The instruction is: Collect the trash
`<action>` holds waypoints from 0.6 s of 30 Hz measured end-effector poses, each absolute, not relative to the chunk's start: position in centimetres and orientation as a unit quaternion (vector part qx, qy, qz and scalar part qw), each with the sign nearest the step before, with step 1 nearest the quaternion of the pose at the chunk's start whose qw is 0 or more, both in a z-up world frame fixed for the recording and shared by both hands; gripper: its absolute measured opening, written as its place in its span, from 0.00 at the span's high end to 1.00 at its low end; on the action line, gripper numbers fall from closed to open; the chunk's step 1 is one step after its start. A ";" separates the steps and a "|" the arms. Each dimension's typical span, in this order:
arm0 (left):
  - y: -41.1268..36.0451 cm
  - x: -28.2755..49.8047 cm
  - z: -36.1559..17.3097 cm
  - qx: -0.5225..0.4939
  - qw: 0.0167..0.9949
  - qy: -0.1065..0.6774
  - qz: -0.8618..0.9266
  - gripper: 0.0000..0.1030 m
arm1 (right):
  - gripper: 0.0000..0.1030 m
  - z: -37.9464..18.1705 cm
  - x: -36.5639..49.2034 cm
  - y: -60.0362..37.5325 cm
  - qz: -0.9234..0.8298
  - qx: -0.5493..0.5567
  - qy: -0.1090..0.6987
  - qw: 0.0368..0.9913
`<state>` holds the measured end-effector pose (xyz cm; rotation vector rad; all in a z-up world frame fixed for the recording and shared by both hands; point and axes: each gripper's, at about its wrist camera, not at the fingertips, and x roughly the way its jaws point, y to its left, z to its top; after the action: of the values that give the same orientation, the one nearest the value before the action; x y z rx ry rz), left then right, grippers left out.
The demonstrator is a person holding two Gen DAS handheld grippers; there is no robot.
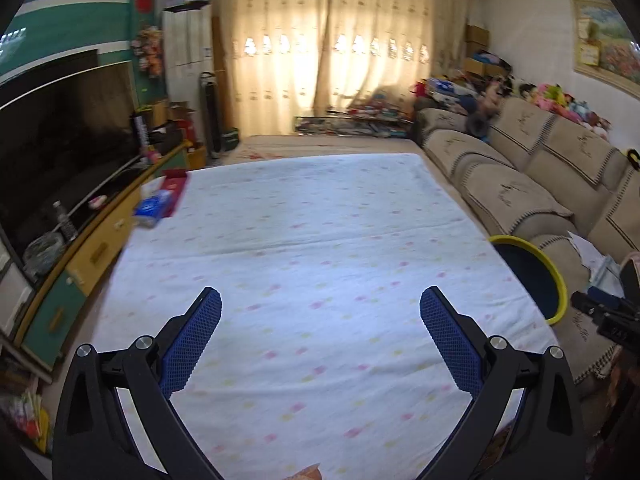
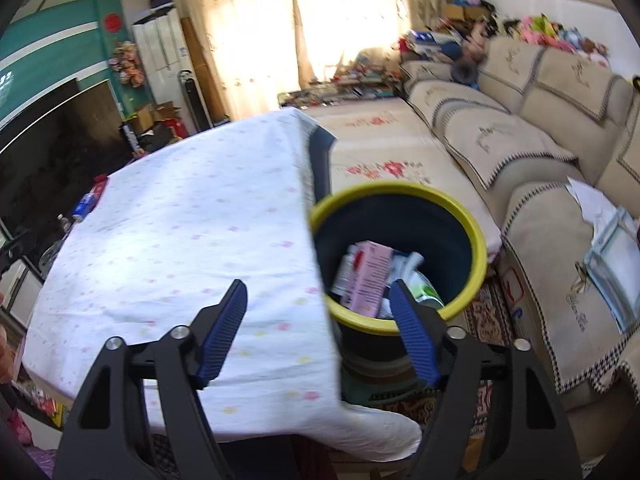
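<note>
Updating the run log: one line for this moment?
left gripper open, empty | right gripper open, empty | bin holds trash | table cloth-covered

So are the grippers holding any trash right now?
No, nothing is held. The left gripper is open over the white dotted tablecloth, and the right gripper is open by the yellow-rimmed dark bin.

No legible text on the pink carton or any other thing.
</note>
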<state>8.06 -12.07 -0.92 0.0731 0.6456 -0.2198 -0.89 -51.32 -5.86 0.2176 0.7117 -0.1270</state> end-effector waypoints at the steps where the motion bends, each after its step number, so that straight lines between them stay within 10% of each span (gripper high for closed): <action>1: -10.8 7.2 -0.6 0.032 0.945 0.311 -0.096 0.05 | 0.27 -5.4 -1.1 -50.8 -0.061 0.101 0.343 0.932; 18: -6.3 -1.3 1.3 -0.004 0.957 0.278 -0.083 0.05 | 0.07 0.6 -7.4 -45.8 -0.054 0.047 0.264 0.962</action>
<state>-1.33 -6.34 1.29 -0.0080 0.5650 -0.1683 -7.41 -45.78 0.64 0.0944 0.5355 -0.1092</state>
